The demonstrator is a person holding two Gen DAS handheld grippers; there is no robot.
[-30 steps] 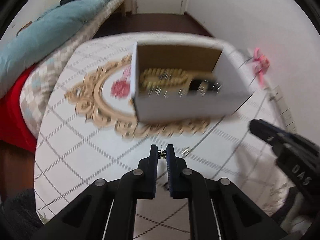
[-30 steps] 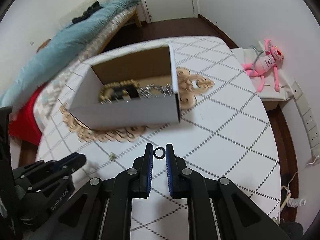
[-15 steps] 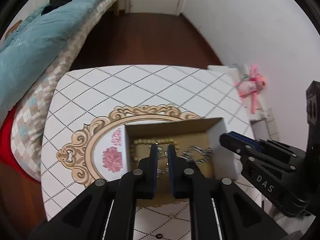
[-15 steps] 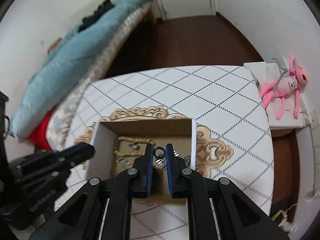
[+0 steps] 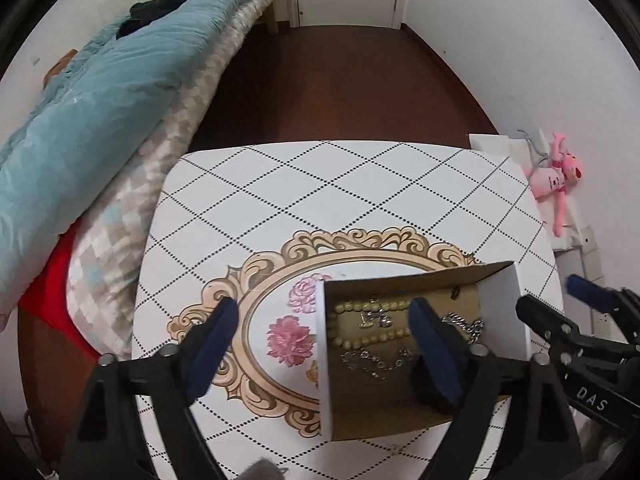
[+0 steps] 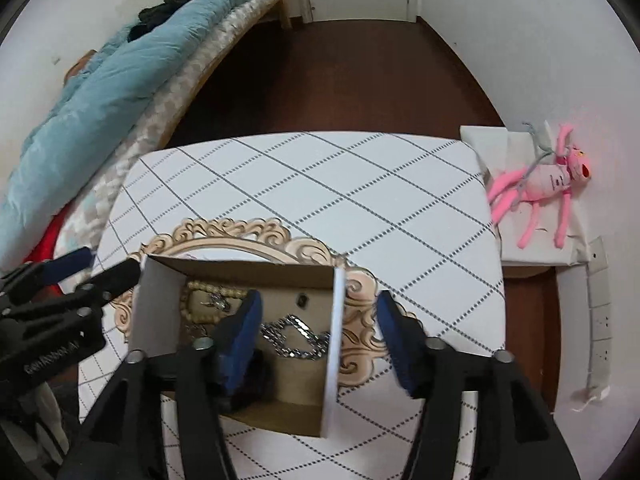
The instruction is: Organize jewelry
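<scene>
A cardboard box point(image 5: 503, 312), white outside and brown inside, sits on the table and holds a cream bead bracelet point(image 5: 372, 306), a silver chain point(image 5: 464, 322) and small silver pieces. My left gripper point(image 5: 320, 312) hangs over the box's left wall. Its jaws are opening wide, with nothing gripped. In the right wrist view the same box point(image 6: 156, 308) shows the silver chain point(image 6: 296, 336), the beads point(image 6: 200, 288) and a small dark piece point(image 6: 303, 301). My right gripper point(image 6: 318, 304) straddles the box's right wall. Its jaws are opening, with no jewelry between them.
The white table point(image 5: 320, 200) has a dotted diamond pattern and a gold oval ornament with pink flowers point(image 5: 290, 338). A bed with a teal duvet point(image 5: 100, 112) lies left. A pink plush toy point(image 6: 548, 184) rests on a white box by the right wall. Brown floor is beyond.
Both grippers travelled from the near tabletop to above the box. Both were shut on small jewelry pieces, the right on a dark ring; both jaws have since spread wide and the pieces are gone from the tips.
</scene>
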